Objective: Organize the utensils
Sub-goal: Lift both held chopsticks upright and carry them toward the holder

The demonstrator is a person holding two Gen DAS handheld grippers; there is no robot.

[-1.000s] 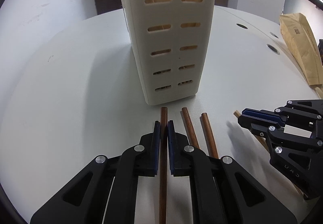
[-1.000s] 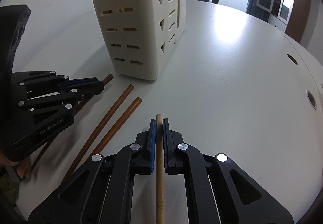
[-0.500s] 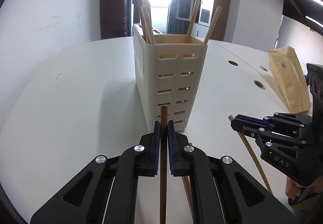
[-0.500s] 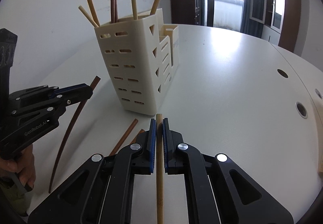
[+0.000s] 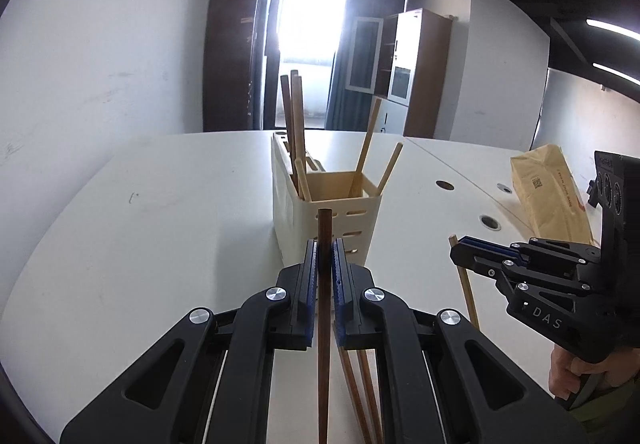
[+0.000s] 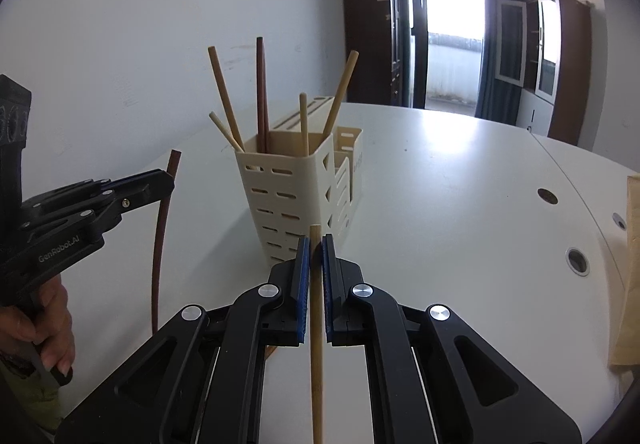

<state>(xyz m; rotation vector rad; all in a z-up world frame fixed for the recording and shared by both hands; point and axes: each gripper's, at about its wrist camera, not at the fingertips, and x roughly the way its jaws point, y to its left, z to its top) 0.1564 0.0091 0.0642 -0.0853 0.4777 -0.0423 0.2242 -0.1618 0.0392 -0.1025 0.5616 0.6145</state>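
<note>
On the left side of the white round table (image 5: 120, 244), the left gripper (image 5: 324, 256) has its blue-padded jaws clamped on a dark brown chopstick (image 5: 323, 324), whose lower end runs out of the frame. Two more brown chopsticks (image 5: 360, 384) lie on the table beneath it, mostly hidden by the black fingers. Ahead stands the cream slotted plastic holder (image 5: 332, 212), square-walled, with several pale and dark sticks leaning inside; its lower part is covered by the jaws. Farther right, the right gripper (image 6: 316, 256) pinches a light wooden chopstick (image 6: 316, 344), round and smooth, also cut off at the bottom edge. At the far right a tan paper bag (image 5: 548, 196) lies on the table, partly behind the gripper body. Compared with half a second ago, both grippers have risen, so the holder's open top now shows and it sits lower in both views.
</note>
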